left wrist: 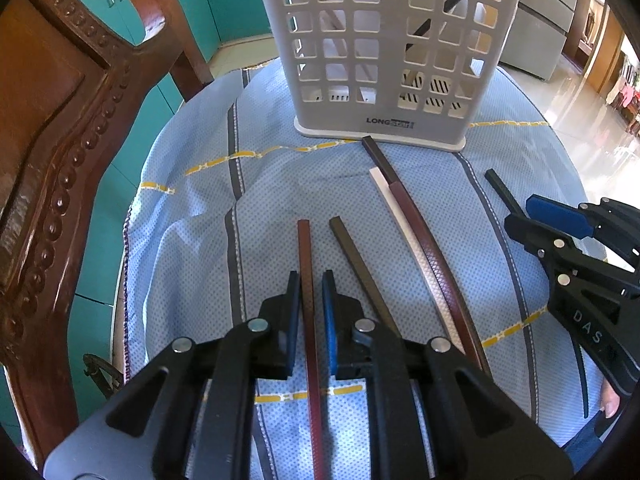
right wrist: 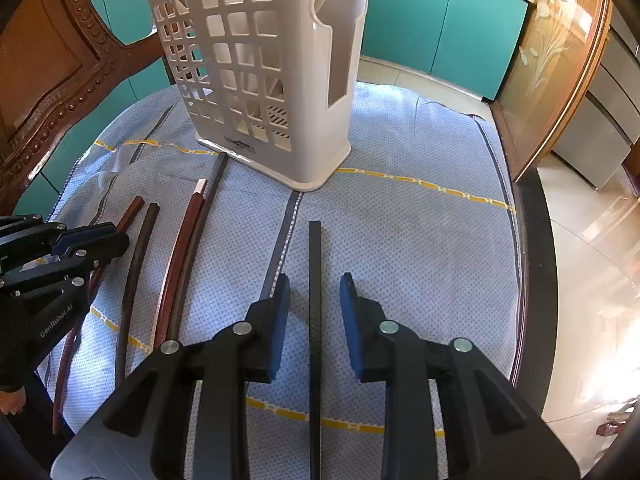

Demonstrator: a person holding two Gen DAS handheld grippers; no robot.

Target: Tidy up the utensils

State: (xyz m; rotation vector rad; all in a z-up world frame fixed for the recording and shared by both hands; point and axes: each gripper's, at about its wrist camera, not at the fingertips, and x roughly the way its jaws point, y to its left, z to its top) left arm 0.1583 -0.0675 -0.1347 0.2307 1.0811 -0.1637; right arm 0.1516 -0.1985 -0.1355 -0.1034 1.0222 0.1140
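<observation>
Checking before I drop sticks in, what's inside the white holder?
Through the white holder's grid, at least one dark stick leans inside the right half; the solid parts hide the rest.

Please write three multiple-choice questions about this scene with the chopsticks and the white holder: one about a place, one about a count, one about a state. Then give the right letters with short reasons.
1. Where does the white holder stand?
A) on the blue cloth
B) on the floor
C) on the wooden chair

2. How many chopsticks lie on the cloth?
A) two
B) four
C) six

3. How is the right gripper?
A) open around the black chopstick
C) shut on a spoon
B) inside the holder

Answers: 1 A, its base rests on the cloth. 2 C, the left wrist view shows six sticks. 3 A, both fingers stand apart from the stick.
</observation>
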